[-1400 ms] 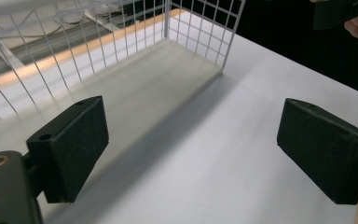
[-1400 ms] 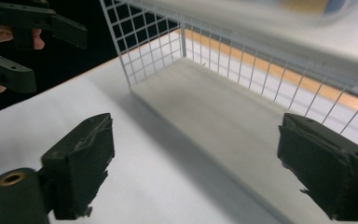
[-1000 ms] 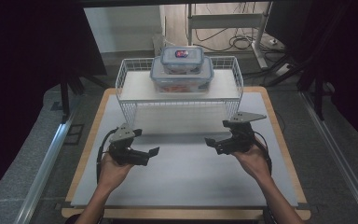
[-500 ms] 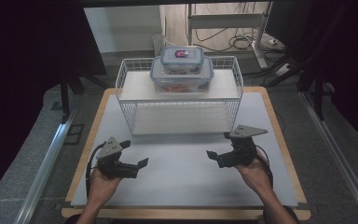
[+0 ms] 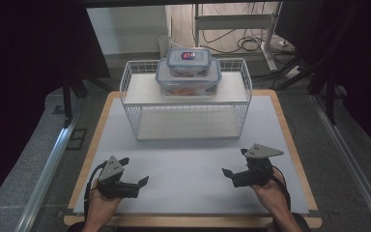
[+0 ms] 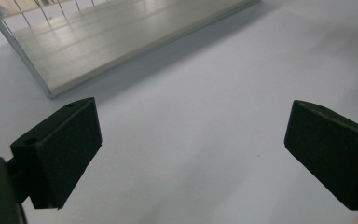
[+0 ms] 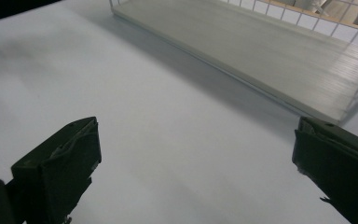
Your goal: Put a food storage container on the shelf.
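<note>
A pale grey mat (image 5: 188, 159) covers a wooden table (image 5: 294, 140); around it lies grey floor, with black curtains at both sides and cables on the floor beyond. At the table's far half stands a white wire rack (image 5: 186, 99) with two shelves – on the upper one sit two clear lidded containers (image 5: 188, 70), the smaller stacked on the larger. The left gripper (image 5: 142, 181) and right gripper (image 5: 226, 173) hover near the front edge, well apart from the rack, both with jaws spread wide and empty – bare mat between them
</note>
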`<state>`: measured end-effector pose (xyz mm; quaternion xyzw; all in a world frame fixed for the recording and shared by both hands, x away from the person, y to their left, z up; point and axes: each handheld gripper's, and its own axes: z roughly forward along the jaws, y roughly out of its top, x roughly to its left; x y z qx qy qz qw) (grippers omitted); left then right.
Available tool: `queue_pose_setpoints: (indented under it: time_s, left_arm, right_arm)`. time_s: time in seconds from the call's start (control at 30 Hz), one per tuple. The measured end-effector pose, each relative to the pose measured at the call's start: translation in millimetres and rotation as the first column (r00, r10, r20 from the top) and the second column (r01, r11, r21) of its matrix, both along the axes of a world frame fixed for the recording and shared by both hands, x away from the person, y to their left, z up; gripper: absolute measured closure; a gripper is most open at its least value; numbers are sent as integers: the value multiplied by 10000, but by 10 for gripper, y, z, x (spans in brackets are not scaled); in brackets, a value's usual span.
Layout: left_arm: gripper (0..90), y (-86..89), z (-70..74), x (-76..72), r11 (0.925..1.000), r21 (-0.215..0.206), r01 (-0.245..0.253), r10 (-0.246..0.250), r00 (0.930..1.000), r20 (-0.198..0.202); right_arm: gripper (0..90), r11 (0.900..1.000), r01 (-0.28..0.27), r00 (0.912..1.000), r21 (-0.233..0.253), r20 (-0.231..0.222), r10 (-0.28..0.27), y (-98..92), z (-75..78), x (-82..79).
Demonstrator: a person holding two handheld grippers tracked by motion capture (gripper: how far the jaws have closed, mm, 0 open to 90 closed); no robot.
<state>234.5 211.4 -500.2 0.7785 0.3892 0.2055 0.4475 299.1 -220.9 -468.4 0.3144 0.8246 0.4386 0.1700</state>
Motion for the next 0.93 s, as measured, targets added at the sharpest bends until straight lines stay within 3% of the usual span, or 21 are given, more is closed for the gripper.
queue_pose_setpoints:
  time_s: [0.37, 0.57, 0.73, 0.93]
  left_arm:
    - [26, 2, -142, -87, 9992, 407, 46, -34, 9996, -295]
    - [17, 66, -216, -41, 9992, 375, -154, 180, 9974, -702]
    - [14, 47, -289, 1, 9957, 899, -236, 342, 9924, -1182]
    - [12, 27, -301, 16, 9949, 993, -169, 293, 9917, -1252]
  right_arm:
    - [4, 9992, 172, 9997, -357, -181, -179, -64, -171, -110]
    - [5, 9979, 219, 9990, -610, -387, -243, -98, -264, -141]
    - [4, 9964, 130, 9965, -833, -807, -198, -118, -348, -150]
    - [5, 9958, 165, 9950, -902, -967, -253, -120, -375, -131]
